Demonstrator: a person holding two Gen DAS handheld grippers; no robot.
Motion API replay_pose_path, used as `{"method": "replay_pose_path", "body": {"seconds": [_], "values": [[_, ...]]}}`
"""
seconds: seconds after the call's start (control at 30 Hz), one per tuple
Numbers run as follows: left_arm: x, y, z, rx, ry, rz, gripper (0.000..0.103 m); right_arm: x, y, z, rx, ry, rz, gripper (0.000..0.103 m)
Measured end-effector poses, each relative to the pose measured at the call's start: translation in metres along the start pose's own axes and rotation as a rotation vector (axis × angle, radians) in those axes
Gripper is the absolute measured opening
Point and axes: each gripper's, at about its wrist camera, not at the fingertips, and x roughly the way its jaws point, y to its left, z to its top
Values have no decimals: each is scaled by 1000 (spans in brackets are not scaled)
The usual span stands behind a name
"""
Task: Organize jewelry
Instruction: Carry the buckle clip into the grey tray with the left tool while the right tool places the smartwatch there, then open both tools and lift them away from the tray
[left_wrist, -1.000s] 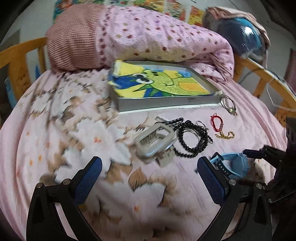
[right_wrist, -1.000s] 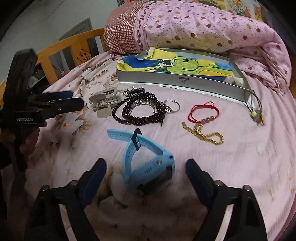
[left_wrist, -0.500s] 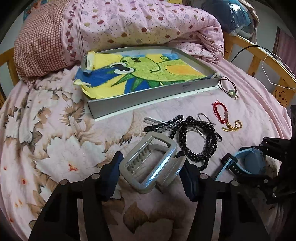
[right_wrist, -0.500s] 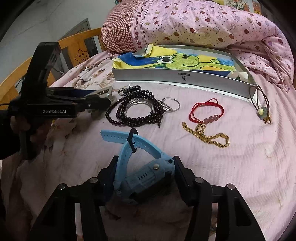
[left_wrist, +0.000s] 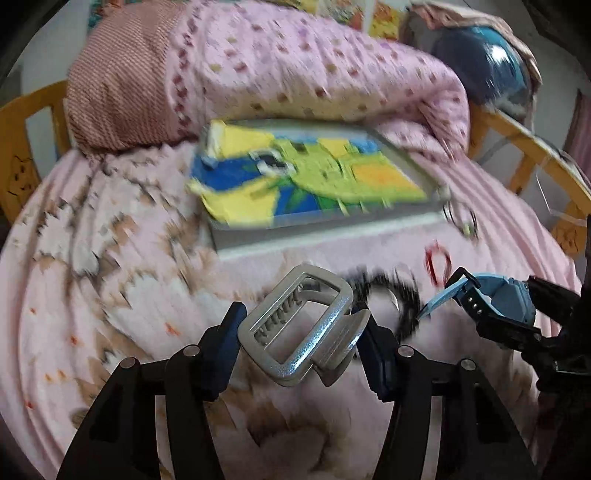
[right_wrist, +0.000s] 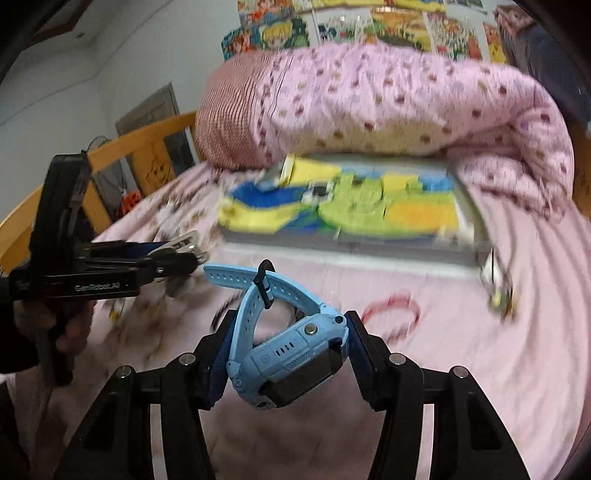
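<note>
Your left gripper (left_wrist: 299, 341) has its jaws clamped on the silver hair clip (left_wrist: 295, 328), your right gripper (right_wrist: 286, 354) on the blue watch (right_wrist: 291, 350) — both lifted off the bed (right_wrist: 498, 369). Next, likely carry them to the grey tray (left_wrist: 332, 221) — release gently.

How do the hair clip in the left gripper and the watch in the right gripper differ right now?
The hair clip is silver-grey and glittery; the watch is light blue with a dark screen. The hair clip is a rigid rectangular frame with teeth inside; the watch has a chunky body with a strap looping up, tipped on its side. Both are clamped between blue pads, the clip in the left gripper, the watch in the right gripper.
</note>
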Motion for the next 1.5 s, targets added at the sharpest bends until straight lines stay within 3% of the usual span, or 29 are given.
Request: {"method": "replay_pose_path", "body": {"seconds": [0.2, 0.37, 0.67, 0.83, 0.97, 1.13, 1.2, 1.3, 1.4, 1.5], "values": [[12, 19, 57, -94, -89, 64, 53, 42, -34, 60, 31, -59, -53, 54], [48, 35, 85, -105, -75, 75, 53, 85, -67, 87, 106, -28, -88, 54], [106, 57, 95, -174, 62, 63, 53, 132, -89, 83, 139, 109, -126, 54], [116, 53, 91, -167, 75, 34, 53, 140, -96, 76, 161, 146, -129, 55], [117, 49, 88, -153, 61, 22, 53, 132, -98, 76, 154, 127, -134, 57], [110, 56, 90, -220, 60, -20, 55, 97, -99, 85, 150, 18, -152, 73], [99, 58, 91, -241, 31, -15, 67, 79, -98, 87, 150, -36, -159, 80], [80, 53, 95, -235, -25, -20, 70, 54, -93, 89, 146, -104, -169, 85], [61, 39, 99, -187, -65, -4, 71, 26, -86, 90, 149, -178, -177, 102], [34, 23, 99, -157, -123, -1, 85, 0, -75, 90, 133, -229, -185, 103]]}}
